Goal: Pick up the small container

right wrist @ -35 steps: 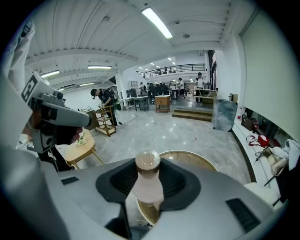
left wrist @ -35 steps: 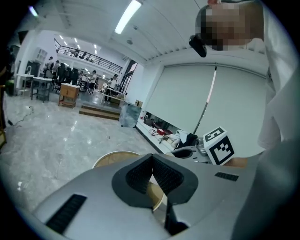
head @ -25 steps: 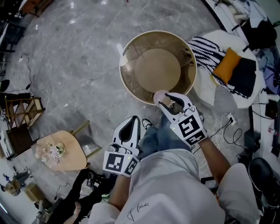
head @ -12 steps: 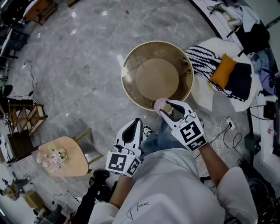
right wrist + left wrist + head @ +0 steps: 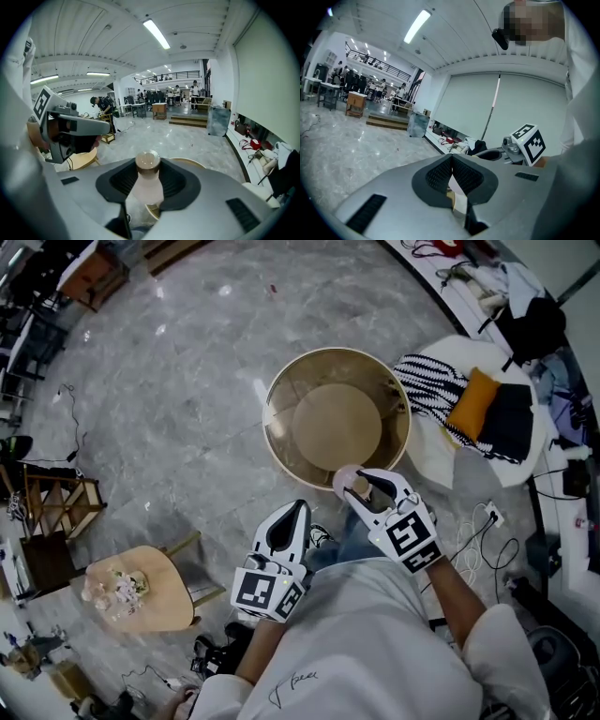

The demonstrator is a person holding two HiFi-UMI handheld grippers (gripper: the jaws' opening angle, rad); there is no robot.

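Observation:
The small container (image 5: 345, 476) is a pale pink bottle with a brownish round cap. My right gripper (image 5: 362, 482) is shut on it and holds it in the air, just over the near rim of the round table (image 5: 277, 448). In the right gripper view the small container (image 5: 148, 165) stands upright between the dark pads (image 5: 176, 183). My left gripper (image 5: 296, 509) hangs lower left of it, above the floor, shut with nothing in it. In the left gripper view its fingertips (image 5: 451, 158) meet.
The round table has a glass top over a tan base. A white seat (image 5: 441, 442) with striped cloth and an orange cushion (image 5: 471, 401) stands to its right. A wooden chair (image 5: 150, 577) with flowers is at lower left. Cables (image 5: 487, 526) lie on the grey floor.
The head view has drifted, so the table and seat sit lower in the picture. Both grippers keep nearly the same pose. The right one still grips the container.

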